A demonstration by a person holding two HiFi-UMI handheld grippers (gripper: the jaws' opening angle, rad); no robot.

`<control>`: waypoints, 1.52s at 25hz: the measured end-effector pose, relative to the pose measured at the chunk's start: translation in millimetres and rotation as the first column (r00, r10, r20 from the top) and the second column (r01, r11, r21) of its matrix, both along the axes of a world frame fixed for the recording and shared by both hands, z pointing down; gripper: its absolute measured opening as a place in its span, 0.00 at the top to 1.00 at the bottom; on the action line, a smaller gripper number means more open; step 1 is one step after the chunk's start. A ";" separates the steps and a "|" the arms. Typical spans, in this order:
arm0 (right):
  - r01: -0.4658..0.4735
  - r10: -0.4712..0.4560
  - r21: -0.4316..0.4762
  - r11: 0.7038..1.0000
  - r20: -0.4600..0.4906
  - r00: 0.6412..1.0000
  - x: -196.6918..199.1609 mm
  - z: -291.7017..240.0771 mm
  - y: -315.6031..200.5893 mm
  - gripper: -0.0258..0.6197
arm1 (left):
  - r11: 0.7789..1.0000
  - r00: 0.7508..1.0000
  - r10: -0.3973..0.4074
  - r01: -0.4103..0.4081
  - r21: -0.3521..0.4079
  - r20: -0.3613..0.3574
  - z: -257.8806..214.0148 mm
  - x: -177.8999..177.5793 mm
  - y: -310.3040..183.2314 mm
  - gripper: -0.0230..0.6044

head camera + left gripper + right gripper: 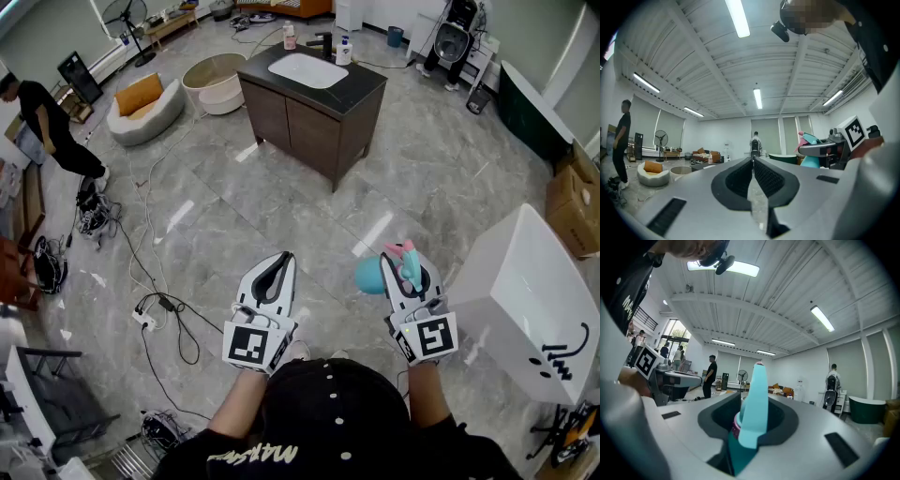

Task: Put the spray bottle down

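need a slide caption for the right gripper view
Teal spray bottle clamped in the right tool, people standing in the room beyond.

Grey marble floor; dark sink cabinet mid-room, cream armchair left of it, standing fan beyond.

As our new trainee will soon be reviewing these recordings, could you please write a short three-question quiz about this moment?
1. Which one grips the teal spray bottle? A: the left hand-held gripper; B: the right hand-held gripper; C: neither.
2. True or false: the left hand-held gripper's jaws stand wide apart.
3. Fill in: ahead on the floor stands a dark cabinet with a white ____ set in its top.

Key: 1 B. 2 False: they are together, with nothing between them. 3 sink.
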State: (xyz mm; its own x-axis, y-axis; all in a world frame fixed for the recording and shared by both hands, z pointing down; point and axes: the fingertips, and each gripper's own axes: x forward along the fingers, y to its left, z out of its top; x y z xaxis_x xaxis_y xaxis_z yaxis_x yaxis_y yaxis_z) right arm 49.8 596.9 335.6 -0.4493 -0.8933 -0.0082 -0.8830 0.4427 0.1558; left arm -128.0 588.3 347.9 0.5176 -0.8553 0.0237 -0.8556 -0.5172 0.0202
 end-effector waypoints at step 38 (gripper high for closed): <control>-0.066 0.066 0.001 0.998 0.034 0.997 -37.0 27.6 -103.6 0.80 | 0.999 0.999 0.032 -0.032 0.006 0.003 27.6 -54.2 -102.5 0.93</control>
State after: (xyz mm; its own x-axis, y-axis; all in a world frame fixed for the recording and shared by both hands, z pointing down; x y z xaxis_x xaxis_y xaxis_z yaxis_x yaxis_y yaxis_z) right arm 12.8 493.2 363.2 -0.3887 -0.9211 -0.0241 -0.9151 0.3829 0.1262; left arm -182.2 485.7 375.4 0.5447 -0.8384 0.0196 -0.8386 -0.5445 0.0146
